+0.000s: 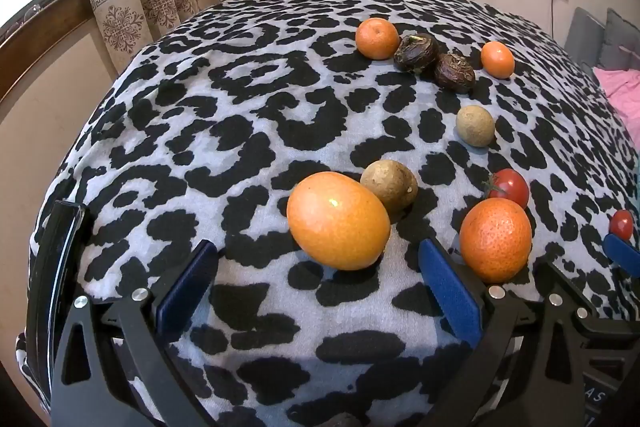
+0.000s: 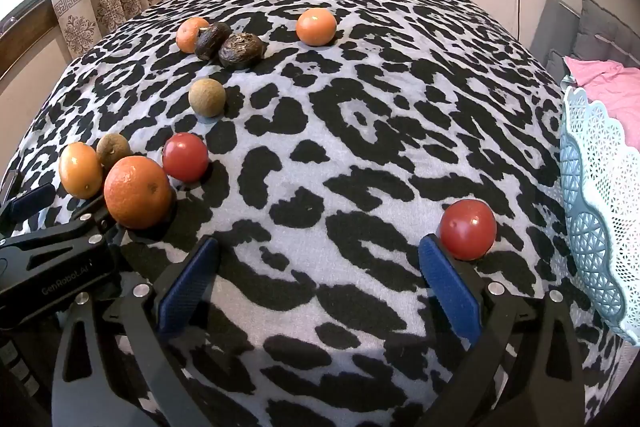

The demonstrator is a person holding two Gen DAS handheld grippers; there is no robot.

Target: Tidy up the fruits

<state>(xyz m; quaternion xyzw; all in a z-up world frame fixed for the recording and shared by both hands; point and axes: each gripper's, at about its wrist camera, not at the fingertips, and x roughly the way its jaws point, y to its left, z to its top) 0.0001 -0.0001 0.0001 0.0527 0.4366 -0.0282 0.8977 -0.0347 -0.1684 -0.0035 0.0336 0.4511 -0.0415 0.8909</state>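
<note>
**Fruit all over the leopard-print cloth, both grippers wide open and empty**

So nothing's picked up yet. The left gripper [image 1: 318, 287] has its jaws spread wide with nothing between them, and the big smooth orange fruit [image 1: 338, 220] sits just ahead of the gap, slightly toward the right finger. It's egg-shaped, and its long axis runs roughly crosswise to the fingers, tilted a bit, so closing would squeeze along the long way, not the narrow way. I'd guess a small wrist twist helps there. A brown fruit [image 1: 389, 184] touches it from behind, and a mandarin [image 1: 495, 239] sits just outside the right finger.

The right gripper [image 2: 318, 287] is just as open and holds nothing. The nearest tomato [image 2: 467, 229] is right at the tip of its right finger, off to the side, not in the gap. It's round, so no real axis to worry about. The pale blue lattice basket [image 2: 592, 195] is at the far right edge, near that tomato, so the right hand looks like the obvious one for it.

The rest of the fruit lies farther back on the cloth [image 2: 360, 131].
</note>
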